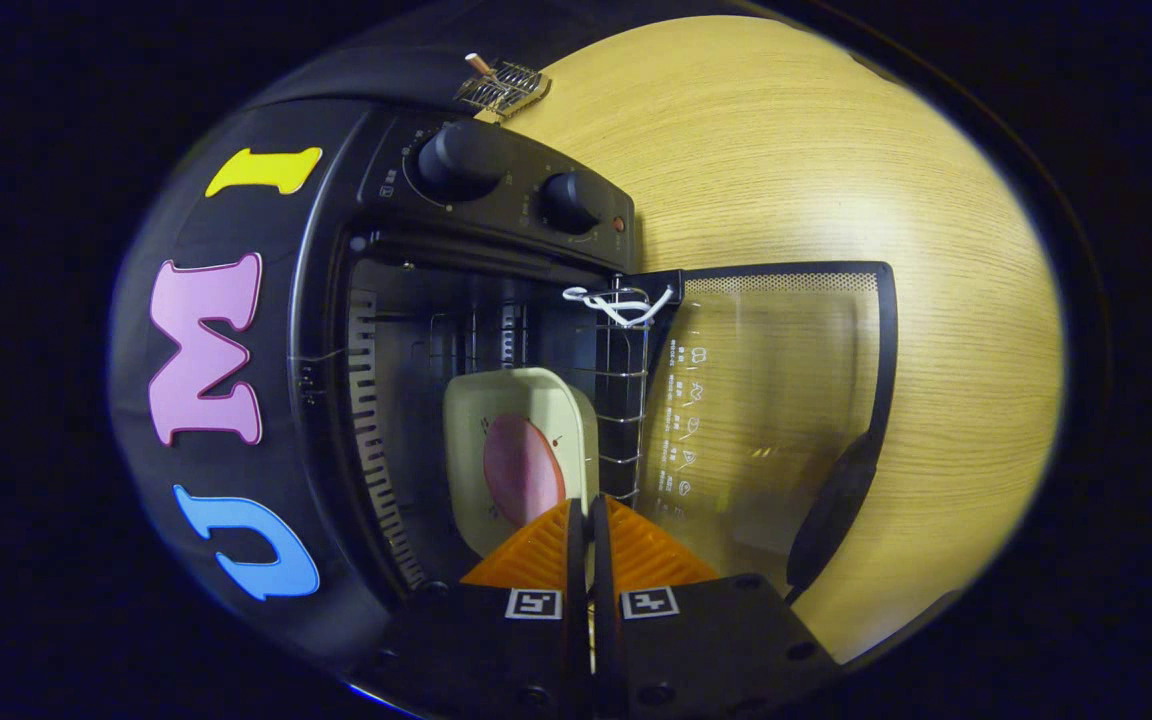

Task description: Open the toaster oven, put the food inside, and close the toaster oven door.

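Observation:
The black toaster oven [496, 200] stands open, and its glass door [766, 400] is folded down flat over the wooden table [836, 150]. A cream plate [471, 440] carrying a round pink slice of food [521, 470] sits inside the oven cavity, next to the wire rack [621, 400]. My gripper [584, 505] is shut on the near rim of the plate, and a thin strip of the rim shows between the two fingers. The plate's near part is hidden behind the fingers.
The door's dark handle [836, 510] lies just to one side of my fingers. A white cord [616, 300] is tied at the rack's end near the door hinge. Two knobs [466, 155] sit on the control panel. A small wire grid [501, 88] lies on the table beyond the oven.

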Demonstrator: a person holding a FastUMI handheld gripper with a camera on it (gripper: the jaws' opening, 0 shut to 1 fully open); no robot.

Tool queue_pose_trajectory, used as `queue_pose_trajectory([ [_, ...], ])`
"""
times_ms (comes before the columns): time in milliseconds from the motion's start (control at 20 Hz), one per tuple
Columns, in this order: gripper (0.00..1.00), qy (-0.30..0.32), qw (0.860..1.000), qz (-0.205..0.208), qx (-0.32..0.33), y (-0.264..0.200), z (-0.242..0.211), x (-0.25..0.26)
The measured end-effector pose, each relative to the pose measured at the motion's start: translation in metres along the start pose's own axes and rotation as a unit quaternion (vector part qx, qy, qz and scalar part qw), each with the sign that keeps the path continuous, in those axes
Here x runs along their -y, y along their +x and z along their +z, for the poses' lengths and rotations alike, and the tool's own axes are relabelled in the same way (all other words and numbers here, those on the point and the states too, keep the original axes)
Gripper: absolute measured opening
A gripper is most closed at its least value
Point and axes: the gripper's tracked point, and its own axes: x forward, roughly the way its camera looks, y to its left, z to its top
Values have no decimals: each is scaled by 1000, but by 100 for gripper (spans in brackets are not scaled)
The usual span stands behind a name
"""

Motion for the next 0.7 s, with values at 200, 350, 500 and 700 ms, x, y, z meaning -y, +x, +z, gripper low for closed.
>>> queue_pose_trajectory([
  [200,11,9,1000,12,-7,1,-3,-7],
  [350,13,8,1000,22,-19,-3,-5,-10],
  [500,20,15,999,44,-21,-11,-2,-20],
  [700,34,-6,997,69,-44,-28,-8,-26],
])
